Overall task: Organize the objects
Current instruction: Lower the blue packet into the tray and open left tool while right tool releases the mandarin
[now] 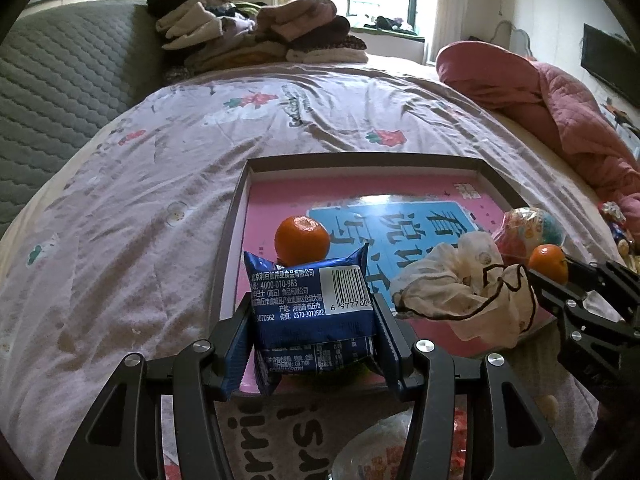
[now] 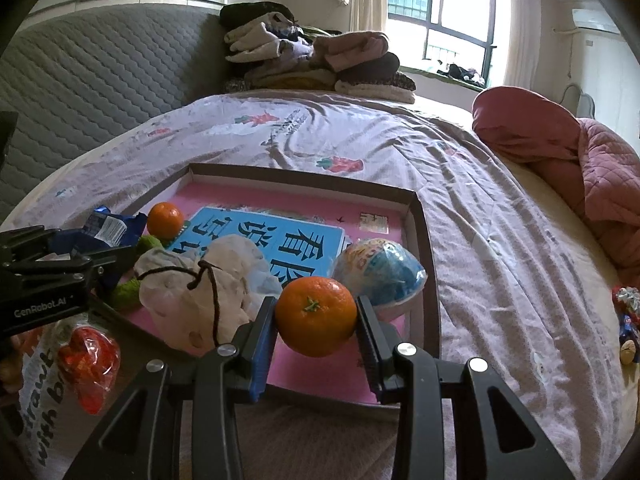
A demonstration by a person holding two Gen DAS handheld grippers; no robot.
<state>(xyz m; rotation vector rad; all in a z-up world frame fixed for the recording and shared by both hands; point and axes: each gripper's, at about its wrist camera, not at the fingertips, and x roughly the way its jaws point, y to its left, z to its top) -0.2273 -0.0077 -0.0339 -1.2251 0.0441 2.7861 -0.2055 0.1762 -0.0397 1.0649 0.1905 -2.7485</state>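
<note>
A shallow brown box (image 1: 360, 162) (image 2: 304, 178) with a pink book as its floor lies on the bed. My left gripper (image 1: 312, 324) is shut on a blue snack packet (image 1: 312, 308) over the box's near left corner. A loose tangerine (image 1: 302, 240) (image 2: 165, 220) rests in the box just beyond the packet. My right gripper (image 2: 316, 320) is shut on a second tangerine (image 2: 316, 314) (image 1: 548, 262) above the box's near right part. A white drawstring pouch (image 1: 460, 288) (image 2: 200, 292) and a wrapped colourful ball (image 1: 528, 230) (image 2: 380, 272) also lie inside.
A red snack bag (image 2: 90, 364) lies on printed fabric in front of the box. Small wrapped items (image 2: 628, 320) sit at the bed's right edge. A pink quilt (image 1: 560, 112) is bunched on the right, folded clothes (image 1: 256, 32) are stacked by the grey headboard (image 1: 60, 92).
</note>
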